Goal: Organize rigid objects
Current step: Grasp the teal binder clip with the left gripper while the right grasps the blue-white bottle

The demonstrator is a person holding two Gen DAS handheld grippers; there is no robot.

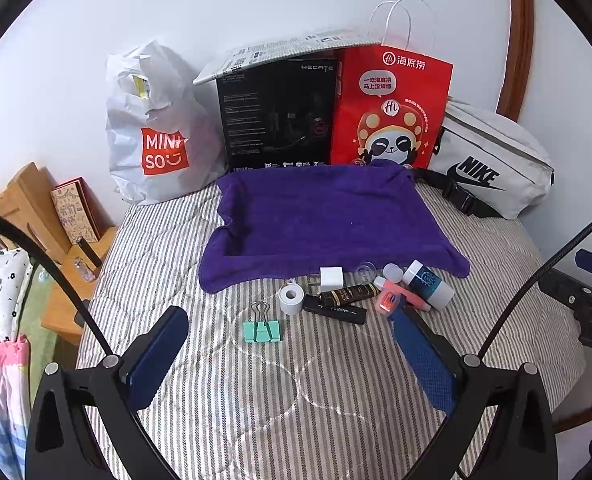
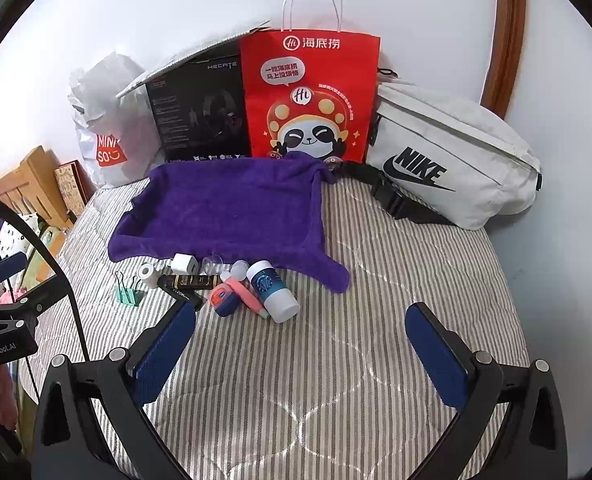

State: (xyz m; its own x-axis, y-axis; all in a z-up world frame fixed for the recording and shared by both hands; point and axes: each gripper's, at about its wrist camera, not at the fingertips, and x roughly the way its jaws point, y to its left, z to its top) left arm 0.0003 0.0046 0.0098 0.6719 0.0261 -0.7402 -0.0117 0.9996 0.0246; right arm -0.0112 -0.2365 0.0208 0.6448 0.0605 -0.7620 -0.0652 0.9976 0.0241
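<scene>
Both sets of fingers stand wide apart and grip nothing: the left gripper (image 1: 291, 344) hangs just short of the clutter, the right gripper (image 2: 302, 340) beside it over bare quilt. Those small items look light and stiff. I judge the mint binder clip (image 1: 262, 331) easiest, pinched across its body; the white tape roll (image 1: 291, 298) and the blue-and-white bottle (image 2: 273, 291) are round, likely to roll or slip. They lie bunched on the striped bedcover (image 2: 336, 380), along the near edge of the purple towel (image 1: 328, 220). Behind stand a red paper bag (image 1: 392, 108) and white Nike pouch (image 2: 452, 152).
</scene>
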